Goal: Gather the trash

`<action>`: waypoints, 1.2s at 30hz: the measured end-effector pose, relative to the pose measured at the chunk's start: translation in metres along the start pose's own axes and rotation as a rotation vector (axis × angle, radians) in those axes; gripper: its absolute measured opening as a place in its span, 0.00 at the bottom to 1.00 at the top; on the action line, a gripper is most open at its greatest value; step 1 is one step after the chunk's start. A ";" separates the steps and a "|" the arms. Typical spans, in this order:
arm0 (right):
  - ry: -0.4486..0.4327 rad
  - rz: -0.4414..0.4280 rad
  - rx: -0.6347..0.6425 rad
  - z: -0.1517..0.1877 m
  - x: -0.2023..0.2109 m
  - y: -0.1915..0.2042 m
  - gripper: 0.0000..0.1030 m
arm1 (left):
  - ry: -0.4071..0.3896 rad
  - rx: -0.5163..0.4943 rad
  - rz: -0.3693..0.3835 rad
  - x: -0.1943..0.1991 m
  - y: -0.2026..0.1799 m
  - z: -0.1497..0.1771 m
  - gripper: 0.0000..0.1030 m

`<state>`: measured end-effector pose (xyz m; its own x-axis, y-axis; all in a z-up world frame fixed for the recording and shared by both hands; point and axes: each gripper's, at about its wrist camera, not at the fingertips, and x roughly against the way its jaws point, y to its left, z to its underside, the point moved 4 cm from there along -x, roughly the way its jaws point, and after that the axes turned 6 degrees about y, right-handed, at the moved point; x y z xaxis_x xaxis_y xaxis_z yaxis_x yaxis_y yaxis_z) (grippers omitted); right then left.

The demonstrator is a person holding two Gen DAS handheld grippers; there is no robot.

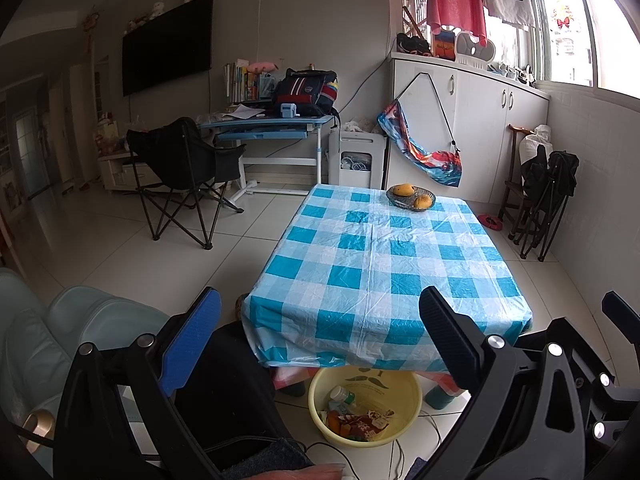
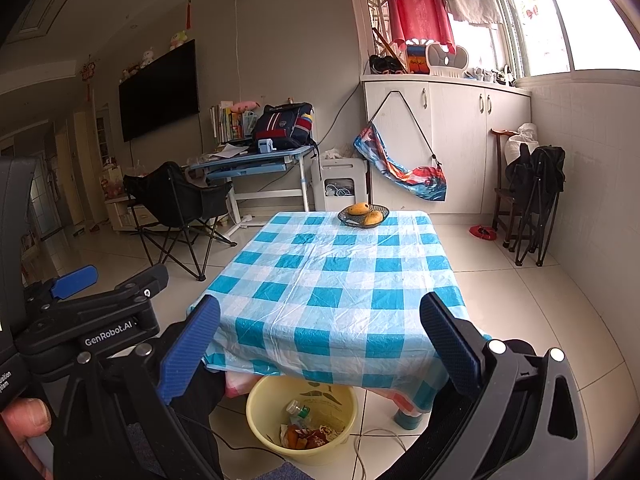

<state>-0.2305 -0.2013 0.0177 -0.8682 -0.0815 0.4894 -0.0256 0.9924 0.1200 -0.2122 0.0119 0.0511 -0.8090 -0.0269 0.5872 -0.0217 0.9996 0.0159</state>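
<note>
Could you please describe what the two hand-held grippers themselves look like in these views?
Each hand-held gripper is a black plastic frame with silver bolt heads and two flat, ribbed blue finger pads. The left hand-held gripper shows this from its own camera, as does the right hand-held gripper. Seen from the right wrist, the left body carries white "GenRobot.AI" lettering. Thin black cables trail below.

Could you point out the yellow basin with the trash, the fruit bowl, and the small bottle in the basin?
yellow basin (image 1: 320, 394): left wrist view, bare inner wall.
fruit bowl (image 2: 346, 218): right wrist view, left rim.
small bottle (image 2: 298, 408): right wrist view, its body.
</note>
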 end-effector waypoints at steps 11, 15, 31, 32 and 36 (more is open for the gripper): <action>0.000 0.000 0.001 -0.001 0.000 0.000 0.93 | 0.000 0.000 0.000 0.000 0.000 0.000 0.93; 0.000 0.000 0.002 -0.001 0.000 0.000 0.93 | 0.000 0.000 0.000 -0.001 0.001 0.000 0.93; 0.001 0.000 0.002 -0.003 0.000 -0.001 0.93 | 0.000 0.001 0.001 0.000 0.001 0.000 0.93; 0.001 0.000 0.002 -0.003 0.000 -0.001 0.93 | 0.000 0.001 0.001 0.000 0.001 0.000 0.93; 0.001 0.000 0.001 -0.003 0.000 -0.001 0.93 | 0.000 0.000 0.000 -0.001 0.001 0.000 0.93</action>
<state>-0.2293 -0.2028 0.0203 -0.8677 -0.0821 0.4902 -0.0267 0.9925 0.1190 -0.2117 0.0129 0.0508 -0.8090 -0.0269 0.5872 -0.0218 0.9996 0.0158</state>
